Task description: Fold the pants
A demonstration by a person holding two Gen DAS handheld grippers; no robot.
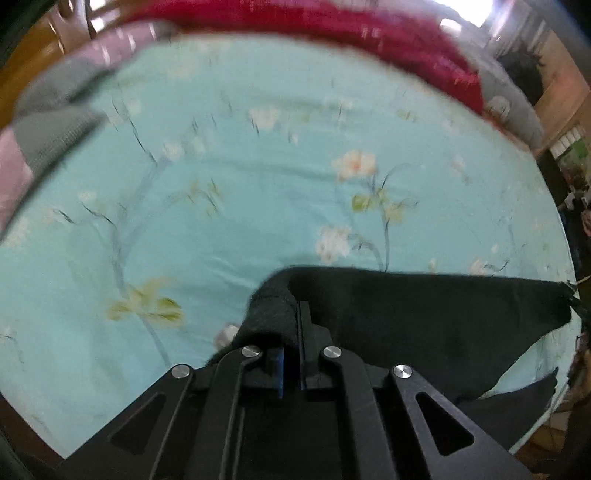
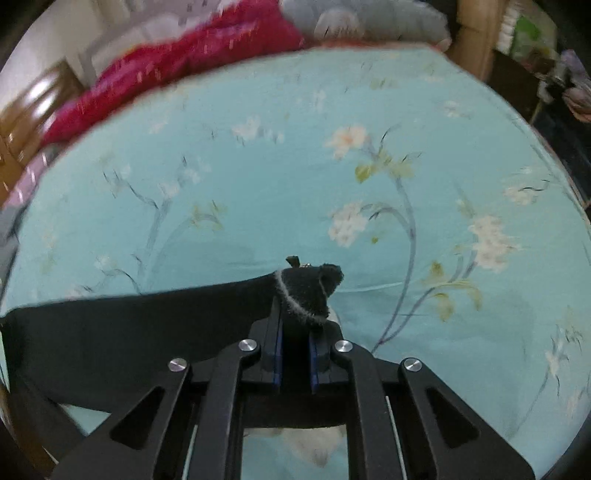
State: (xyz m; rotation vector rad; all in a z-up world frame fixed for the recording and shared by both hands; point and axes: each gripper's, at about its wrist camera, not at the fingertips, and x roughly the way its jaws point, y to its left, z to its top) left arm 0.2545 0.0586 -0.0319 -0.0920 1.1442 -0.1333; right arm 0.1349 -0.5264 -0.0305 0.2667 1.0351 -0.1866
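1. Left gripper [image 1: 290,325] – jaws closed on a bunched corner of the black pants [image 1: 424,314].
2. Right gripper [image 2: 295,314] likewise pinches the other corner.
3. Pants stretch between them, above the floral bedsheet [image 1: 258,184] – red blanket [image 1: 351,37] at 12 o'clock.

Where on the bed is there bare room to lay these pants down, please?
The floral sheet is bare from the black pants ahead to the red blanket. Crowded: grey clothes far left, grey pillow far right.
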